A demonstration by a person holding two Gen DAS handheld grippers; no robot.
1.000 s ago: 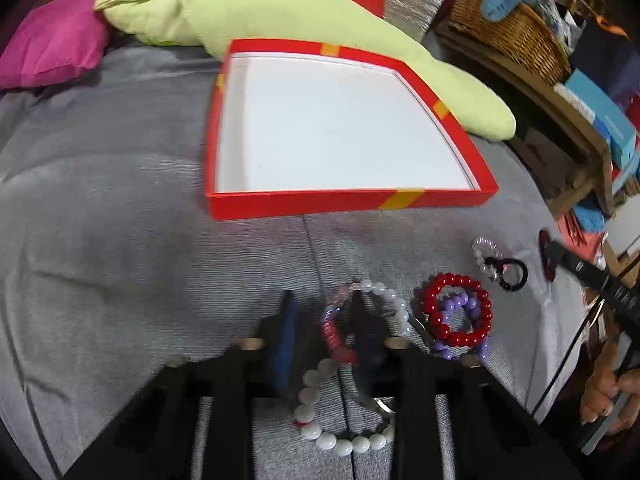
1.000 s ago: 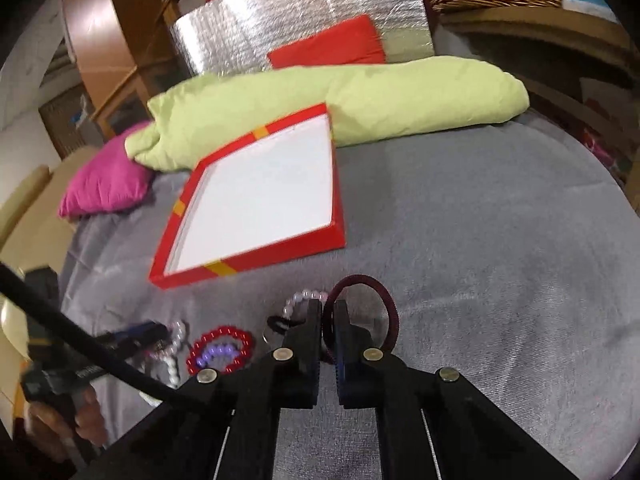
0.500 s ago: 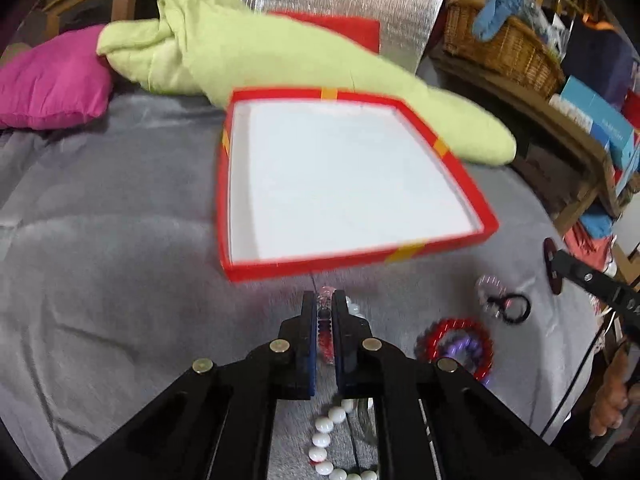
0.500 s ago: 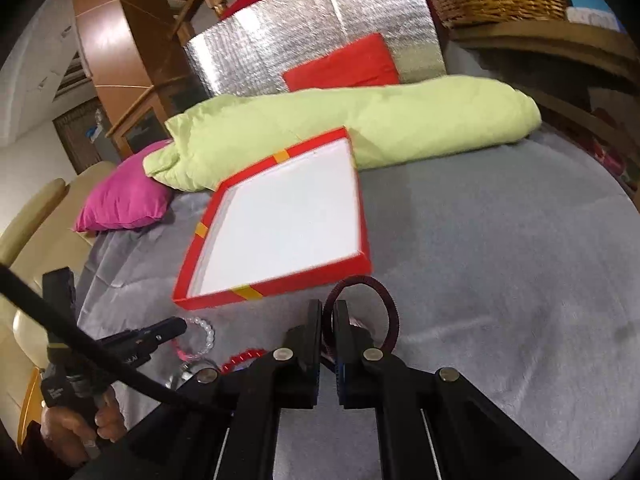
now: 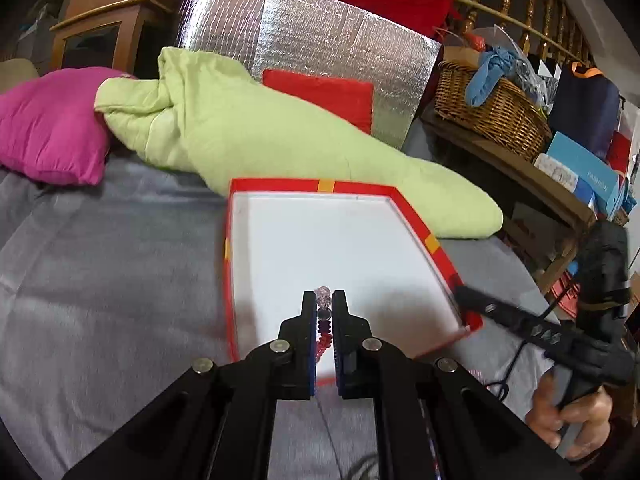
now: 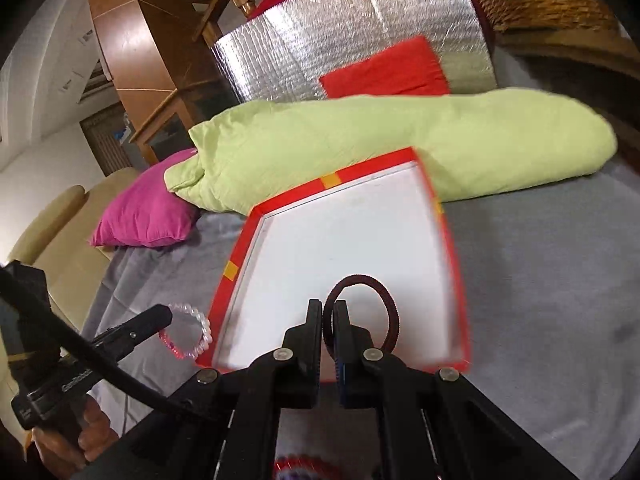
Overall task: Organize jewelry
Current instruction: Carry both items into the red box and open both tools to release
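**Two grippers, each pinching a piece of jewelry over the red box**

Two pieces are held at once. The left gripper (image 5: 324,304) has its jaws pressed together on a beaded bracelet (image 5: 323,322): clear beads poke out just past the fingertips, and red beads run down between the pads. It sits over the near edge of the red box (image 5: 416,222), above the white floor. The right gripper (image 6: 328,312) is closed on a dark maroon ring-shaped band (image 6: 390,312). One side of the loop is clamped between the pads and the rest stands out to the right of the jaws, above the near part of the box's white floor.

The box lies on the grey bed cover (image 5: 100,288), with its far edge close against a light green rolled blanket (image 5: 280,136). A pink pillow (image 5: 48,128) lies at the far left of the bed.

The left wrist view alone shows the right gripper from the side, its tip at the box's right rim near the near right corner, and the hand (image 5: 568,420) that holds it. It also shows a wicker basket (image 5: 492,116) on a wooden shelf to the right.

The right wrist view alone shows the whole hang of the bracelet: white pearl-like beads and pink-red ones looping from the left gripper's tip, just outside the box's left edge. At the bottom edge of this view, part of a red beaded piece (image 6: 304,466) shows below the gripper; its shape is unclear.
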